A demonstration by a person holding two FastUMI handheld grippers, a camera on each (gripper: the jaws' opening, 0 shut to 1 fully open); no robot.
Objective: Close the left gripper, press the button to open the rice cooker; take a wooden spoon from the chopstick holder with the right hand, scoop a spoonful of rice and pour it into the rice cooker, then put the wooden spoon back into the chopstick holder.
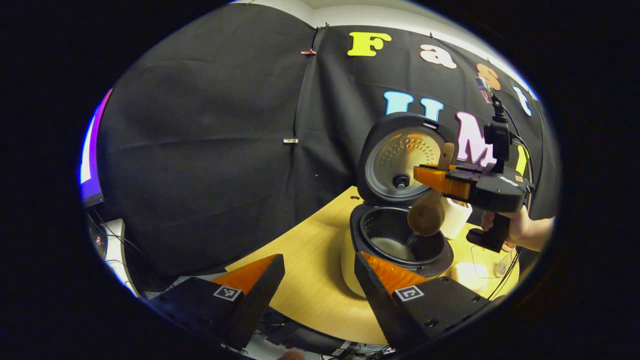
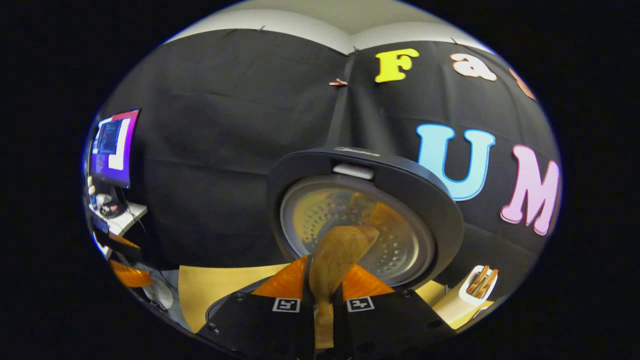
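Observation:
The rice cooker [image 1: 400, 250] stands open on the wooden table, its lid [image 1: 400, 160] raised upright. A little white rice [image 1: 387, 246] lies in the inner pot. My right gripper [image 1: 442, 180] is shut on the handle of the wooden spoon [image 1: 426, 215], whose bowl hangs tilted down over the pot's right side. In the right gripper view the spoon [image 2: 340, 250] sticks out between the closed fingers of the right gripper [image 2: 322, 295], in front of the lid [image 2: 360, 220]. My left gripper [image 1: 320, 272] is open and holds nothing, low in front of the cooker. The white chopstick holder [image 2: 465, 295] stands right of the cooker.
A hand [image 1: 520, 227] holds the right gripper from the right. A pale container [image 1: 470, 275] sits on the table [image 1: 310, 260] beside the cooker. A lit monitor [image 2: 112, 147] and a cluttered desk [image 2: 117, 212] stand far left, off the table's edge.

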